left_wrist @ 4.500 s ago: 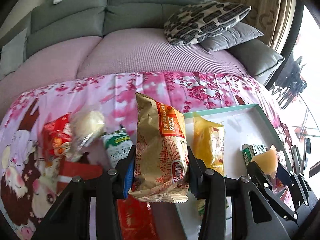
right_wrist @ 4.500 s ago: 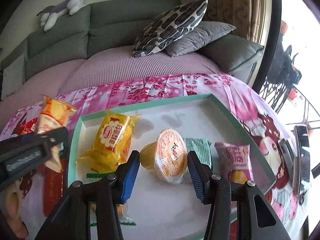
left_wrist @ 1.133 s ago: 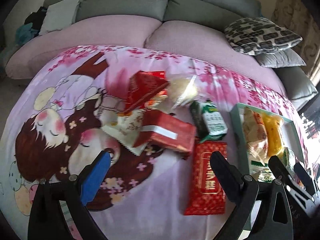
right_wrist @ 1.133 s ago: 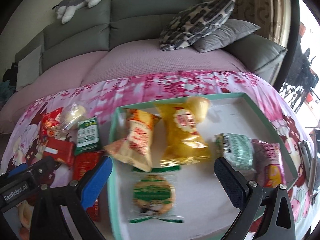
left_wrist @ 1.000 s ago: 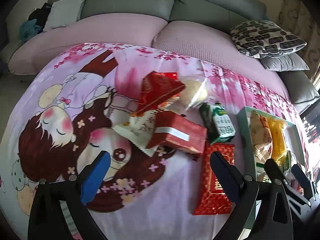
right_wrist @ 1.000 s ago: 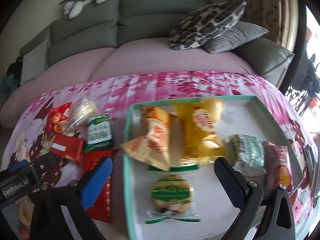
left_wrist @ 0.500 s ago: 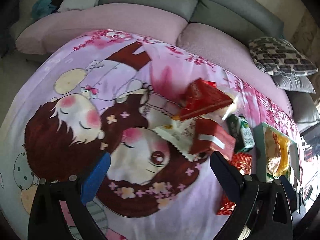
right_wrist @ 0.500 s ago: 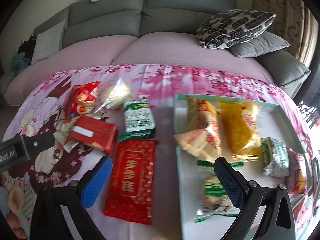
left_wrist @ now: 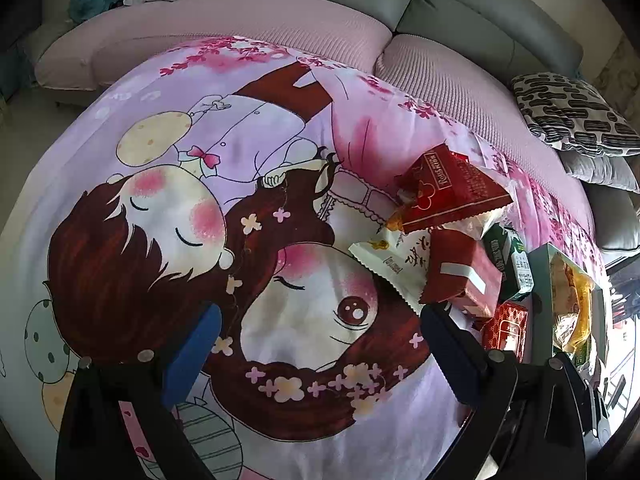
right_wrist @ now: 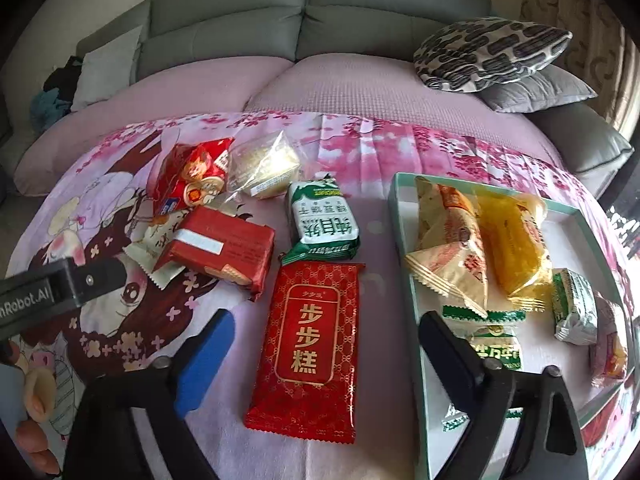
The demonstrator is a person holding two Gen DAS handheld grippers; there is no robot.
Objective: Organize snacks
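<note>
Left wrist view: the left gripper (left_wrist: 316,344) is spread wide and empty above the cartoon-print cloth (left_wrist: 168,184). A heap of snacks sits to its right, a red pouch (left_wrist: 452,192) on top, a red box (left_wrist: 464,276) below it. The tray (left_wrist: 540,292) at the far edge is squashed and hard to read.

Right wrist view: the right gripper (right_wrist: 324,344) is wide open and empty, straddling a long flat red packet (right_wrist: 312,344) with gold characters, lying on the cloth just left of the tray (right_wrist: 404,248). A green-and-white packet (right_wrist: 322,220) touches its top end. A yellow packet (right_wrist: 510,248) lies in the tray.

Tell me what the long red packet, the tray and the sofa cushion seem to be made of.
Long red packet: glossy plastic film, judging by sheen and crimped ends. Tray: probably painted cardboard or thin board, with matte teal walls and sharp folded corners. Sofa cushion: ribbed pinkish woven fabric, matte.
</note>
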